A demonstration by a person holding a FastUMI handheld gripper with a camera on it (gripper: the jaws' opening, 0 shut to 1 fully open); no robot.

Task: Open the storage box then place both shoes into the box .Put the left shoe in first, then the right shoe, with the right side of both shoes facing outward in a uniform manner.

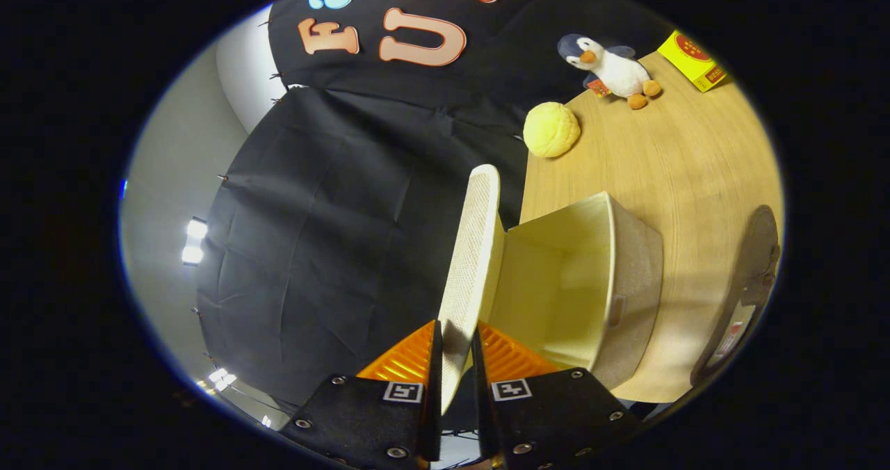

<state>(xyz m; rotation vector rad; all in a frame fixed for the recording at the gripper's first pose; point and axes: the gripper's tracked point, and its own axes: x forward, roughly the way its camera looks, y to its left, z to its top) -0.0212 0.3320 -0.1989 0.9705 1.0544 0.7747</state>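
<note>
The gripper (455,359) clamps both fingers on the edge of the lid (475,247), swung up off the storage box (598,282) to bare its empty interior for the shoes, one dark shoe (747,282) lying on the table (667,157) beside the box.

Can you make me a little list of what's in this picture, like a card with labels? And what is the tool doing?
tool: shut on the lid, both fingers pressing its edge
lid: cream, swung up and open
storage box: open on the table, looks empty inside
table: light wood
shoe: dark, lying beside the box, not yet inside
yellow ball: near the table's edge, beyond the box
penguin toy: farther back on the table
yellow carton: beside the penguin toy
</note>
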